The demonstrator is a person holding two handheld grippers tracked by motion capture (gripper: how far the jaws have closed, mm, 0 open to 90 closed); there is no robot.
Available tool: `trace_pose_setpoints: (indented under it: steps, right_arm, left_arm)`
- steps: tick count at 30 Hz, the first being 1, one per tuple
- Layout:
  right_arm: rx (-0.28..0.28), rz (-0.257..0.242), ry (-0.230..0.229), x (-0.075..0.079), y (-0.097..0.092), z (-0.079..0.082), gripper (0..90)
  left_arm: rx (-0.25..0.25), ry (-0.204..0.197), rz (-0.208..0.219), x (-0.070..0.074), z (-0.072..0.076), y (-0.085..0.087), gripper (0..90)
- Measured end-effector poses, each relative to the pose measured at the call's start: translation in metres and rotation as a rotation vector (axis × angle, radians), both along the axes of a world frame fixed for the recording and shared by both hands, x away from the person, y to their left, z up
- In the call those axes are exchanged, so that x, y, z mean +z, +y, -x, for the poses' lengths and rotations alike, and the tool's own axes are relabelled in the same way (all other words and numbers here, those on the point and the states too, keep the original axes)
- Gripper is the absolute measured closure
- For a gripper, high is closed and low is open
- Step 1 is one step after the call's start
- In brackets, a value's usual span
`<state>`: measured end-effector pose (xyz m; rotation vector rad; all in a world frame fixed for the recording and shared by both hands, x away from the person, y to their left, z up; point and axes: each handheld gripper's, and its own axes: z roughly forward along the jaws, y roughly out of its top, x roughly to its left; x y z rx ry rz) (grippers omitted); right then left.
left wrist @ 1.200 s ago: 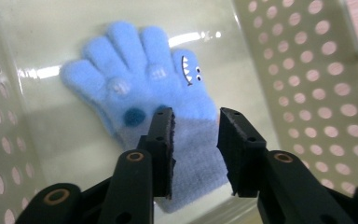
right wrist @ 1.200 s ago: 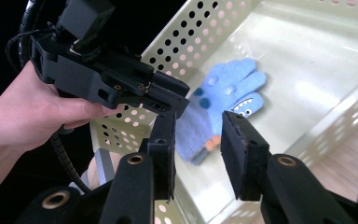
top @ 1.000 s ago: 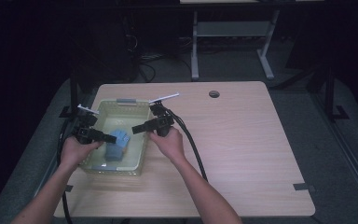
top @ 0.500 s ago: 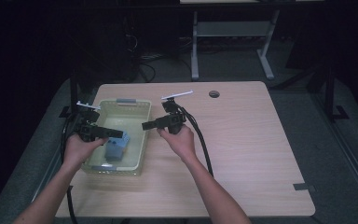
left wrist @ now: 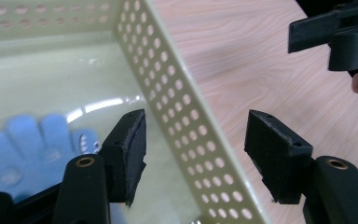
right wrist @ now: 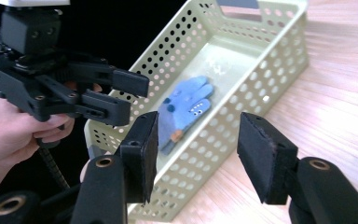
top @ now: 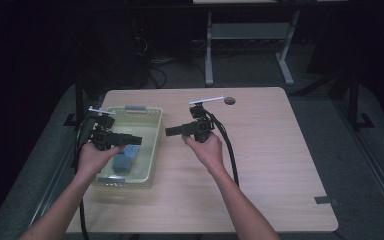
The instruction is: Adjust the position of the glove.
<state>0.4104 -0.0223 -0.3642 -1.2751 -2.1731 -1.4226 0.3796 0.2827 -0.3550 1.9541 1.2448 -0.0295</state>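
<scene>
Both the left gripper point(top: 132, 140) and right gripper point(top: 172, 131) have just been opening, empty; the blue glove point(right wrist: 186, 109) lies in the basket point(right wrist: 279, 70) beyond their fingertips.

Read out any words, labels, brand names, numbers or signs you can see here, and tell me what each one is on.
None: no readable text anywhere.
The blue glove in the basket bears dark dots and a small orange tab, no letters.
The table and both hand-held grippers, left and right, carry no lettering.
</scene>
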Motion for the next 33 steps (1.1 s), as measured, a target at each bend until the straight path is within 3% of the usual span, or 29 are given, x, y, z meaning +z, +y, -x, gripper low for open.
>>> trace_pose_setpoints:
  steps: [7, 19, 33]
  right_arm:
    - [-0.027, 0.004, 0.002, -0.001, -0.025, 0.002, 45.6]
    - [-0.08, -0.011, 0.011, -0.001, -0.062, 0.009, 44.4]
    - [-0.127, -0.026, 0.027, -0.009, -0.089, 0.013, 41.9]
  left_arm:
    - [-0.025, -0.018, 0.013, 0.002, 0.002, -0.017, 32.2]
    - [-0.071, -0.029, 0.028, 0.005, 0.003, -0.041, 31.6]
    - [-0.119, -0.045, 0.043, 0.006, 0.005, -0.064, 30.9]
